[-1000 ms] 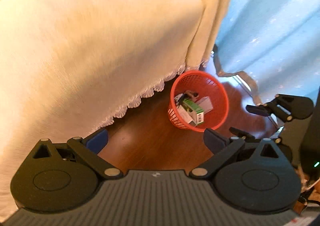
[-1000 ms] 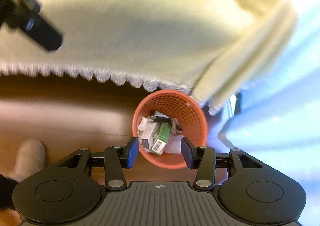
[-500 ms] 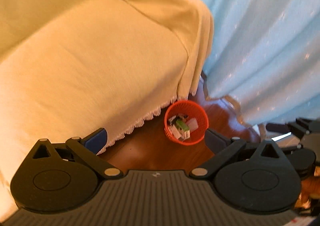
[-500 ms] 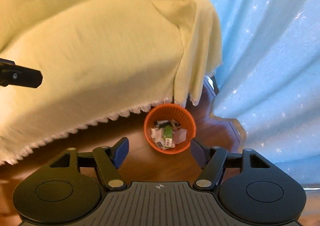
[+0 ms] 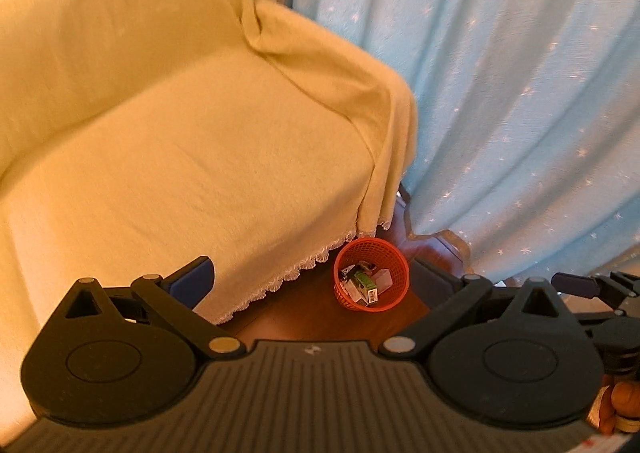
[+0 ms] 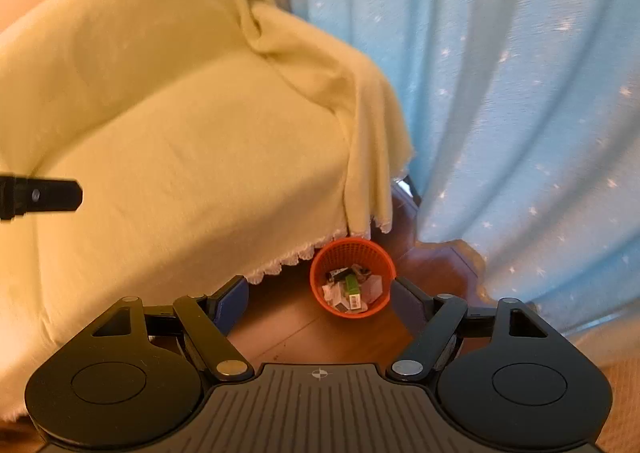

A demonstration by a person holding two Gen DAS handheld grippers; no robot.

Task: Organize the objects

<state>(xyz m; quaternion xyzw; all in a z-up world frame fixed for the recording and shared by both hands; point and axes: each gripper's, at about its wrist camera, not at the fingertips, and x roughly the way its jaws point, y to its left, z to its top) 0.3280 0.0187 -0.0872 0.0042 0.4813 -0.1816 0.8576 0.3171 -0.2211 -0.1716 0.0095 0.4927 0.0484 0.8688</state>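
**A:** Down on the floor [image 5: 288,313], at the sofa's [image 5: 180,173] front corner, the left wrist view shows the orange basket [image 5: 372,280] holding small boxes [image 5: 366,285]. Left gripper [image 5: 310,277] fingers spread wide, empty.

**B:** Right wrist view?

**A:** Same basket [image 6: 353,277] beside the lace hem; right gripper [image 6: 320,299] fingers apart, nothing held.

**B:** Risk?

**A:** Probably the hem or curtain [image 6: 520,113] snagging a finger, or a nudge tipping the light basket.
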